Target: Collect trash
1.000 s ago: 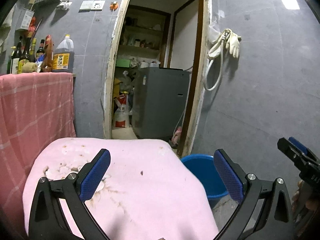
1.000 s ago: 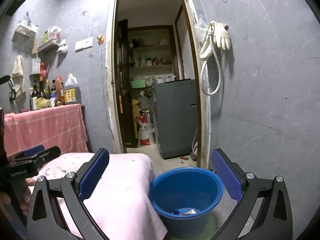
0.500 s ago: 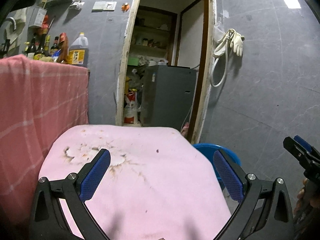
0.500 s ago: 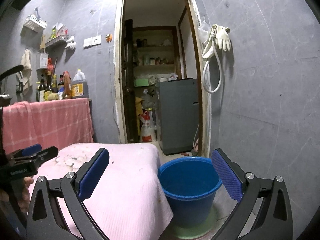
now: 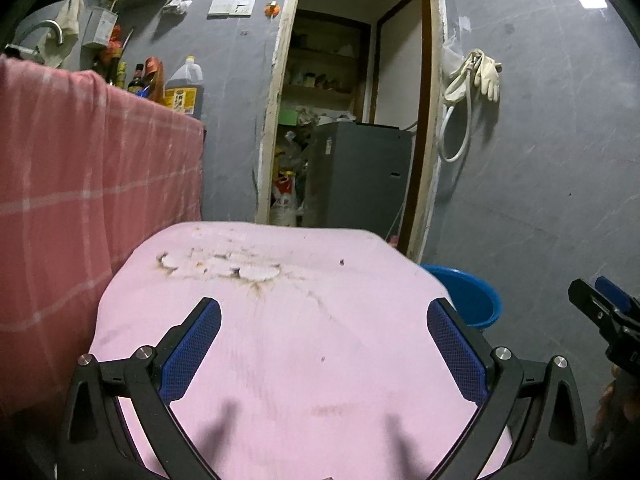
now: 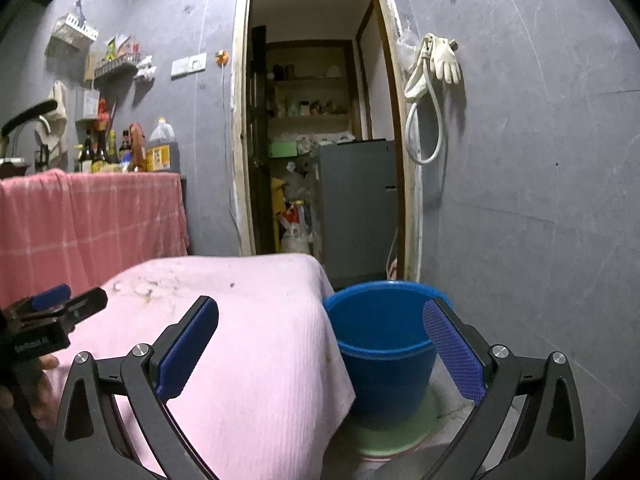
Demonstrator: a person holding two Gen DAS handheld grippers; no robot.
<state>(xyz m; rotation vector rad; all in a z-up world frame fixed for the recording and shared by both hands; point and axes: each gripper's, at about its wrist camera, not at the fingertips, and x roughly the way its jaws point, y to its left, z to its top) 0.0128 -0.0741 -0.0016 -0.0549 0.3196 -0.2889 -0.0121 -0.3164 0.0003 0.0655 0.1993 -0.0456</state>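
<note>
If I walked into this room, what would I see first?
Probably the big pink cloth spread over the table right in front of both open grippers, with brown stains and pale crumbly scraps at its far end. Next, the bright blue bucket on the floor just to the right of the table. Behind them, white rubber gloves hang on the grey wall beside an open doorway.

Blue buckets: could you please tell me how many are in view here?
1. The blue bucket stands on the floor beside the pink-covered table, below the doorway; the cloth may hide others.
</note>
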